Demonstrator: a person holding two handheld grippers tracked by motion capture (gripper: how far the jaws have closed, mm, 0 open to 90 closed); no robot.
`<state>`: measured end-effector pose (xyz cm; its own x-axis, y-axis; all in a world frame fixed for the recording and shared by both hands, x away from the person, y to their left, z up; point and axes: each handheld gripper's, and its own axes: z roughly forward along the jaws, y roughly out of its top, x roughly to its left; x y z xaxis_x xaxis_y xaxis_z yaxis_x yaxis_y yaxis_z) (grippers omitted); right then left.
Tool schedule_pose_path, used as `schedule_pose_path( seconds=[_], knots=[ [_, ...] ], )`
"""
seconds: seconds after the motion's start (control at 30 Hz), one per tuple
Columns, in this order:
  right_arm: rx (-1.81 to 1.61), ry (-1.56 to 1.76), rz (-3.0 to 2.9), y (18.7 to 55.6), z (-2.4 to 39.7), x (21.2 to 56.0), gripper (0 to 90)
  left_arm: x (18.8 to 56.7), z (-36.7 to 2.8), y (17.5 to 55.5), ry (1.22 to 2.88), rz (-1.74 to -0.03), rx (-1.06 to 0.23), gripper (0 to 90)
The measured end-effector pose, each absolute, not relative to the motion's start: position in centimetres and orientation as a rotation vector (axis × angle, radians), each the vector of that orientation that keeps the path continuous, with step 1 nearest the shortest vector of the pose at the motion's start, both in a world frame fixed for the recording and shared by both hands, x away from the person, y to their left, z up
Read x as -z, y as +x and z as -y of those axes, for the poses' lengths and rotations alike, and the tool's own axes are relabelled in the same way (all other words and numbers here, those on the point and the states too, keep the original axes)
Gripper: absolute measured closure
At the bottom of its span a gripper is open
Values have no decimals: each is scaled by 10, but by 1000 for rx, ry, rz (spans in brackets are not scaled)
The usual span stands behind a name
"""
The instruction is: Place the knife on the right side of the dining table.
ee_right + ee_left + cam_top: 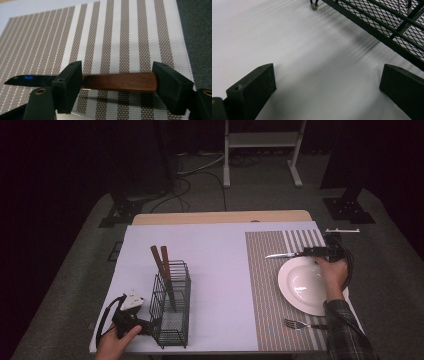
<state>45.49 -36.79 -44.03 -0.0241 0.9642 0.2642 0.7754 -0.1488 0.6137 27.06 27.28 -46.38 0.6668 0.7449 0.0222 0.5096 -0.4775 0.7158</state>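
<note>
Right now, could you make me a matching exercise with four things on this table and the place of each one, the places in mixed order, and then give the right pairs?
Things:
1. knife
2. fork
3. plate
4. wire basket

Places:
A. on the white sheet, beside the left tool
B. on the striped mat, beyond the plate, its wooden handle lying between the jaws of the right tool
C. in the middle of the striped mat's right part
D. on the striped mat, at its near edge, in front of the plate

Pairs: 1-B, 2-D, 3-C, 4-A
</note>
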Motion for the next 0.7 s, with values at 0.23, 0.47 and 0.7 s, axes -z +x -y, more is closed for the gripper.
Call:
schedule_pose_path(
  seconds=[0.23, 0.47, 0.7],
  knots=[
    [-893, 1976, -1852, 458, 366, 442, 231, 464, -273, 271, 2183, -963, -435, 0],
    [-799, 1938, -1876, 460, 362, 441, 221, 464, -273, 271, 2183, -963, -435, 0],
    [-873, 1924, -1831, 455, 364, 433, 220, 464, -273, 271, 2182, -964, -434, 0]
  ],
)
